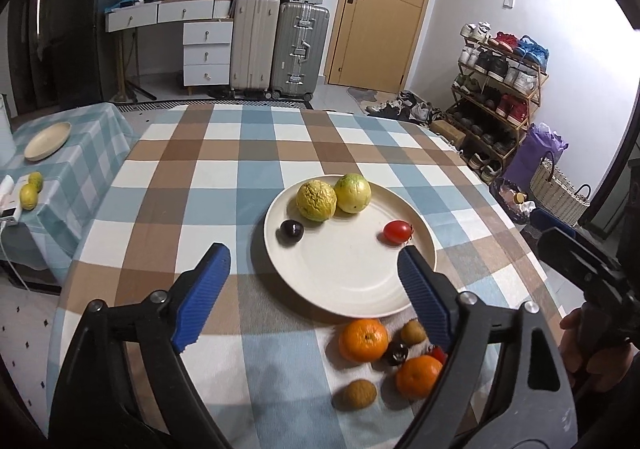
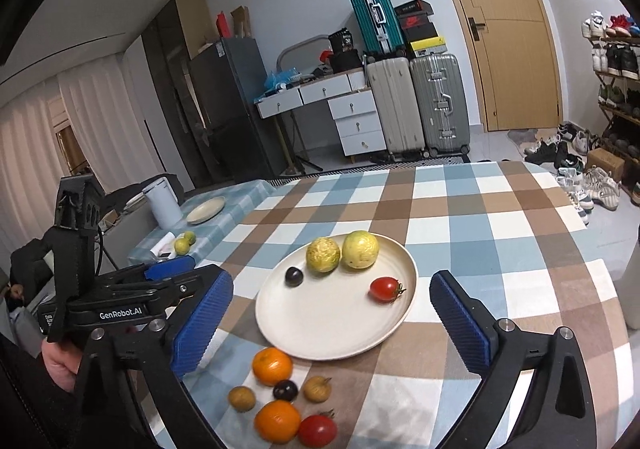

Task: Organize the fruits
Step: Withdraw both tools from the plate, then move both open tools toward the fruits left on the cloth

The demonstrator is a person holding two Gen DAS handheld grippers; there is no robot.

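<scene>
Left gripper (image 1: pixel 314 281) empty above plate (image 1: pixel 348 289); red tomato (image 1: pixel 397 232) glossy

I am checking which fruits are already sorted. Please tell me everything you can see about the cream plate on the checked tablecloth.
The cream plate is round and shallow with a low raised rim, matte, plastic or ceramic by its look. It lies flat on the checked tablecloth. On it are two yellow-green fruits touching each other at the far edge, one small dark fruit and one red tomato. Its near half is bare. No gripper touches it; an orange lies just beside its near rim.
</scene>
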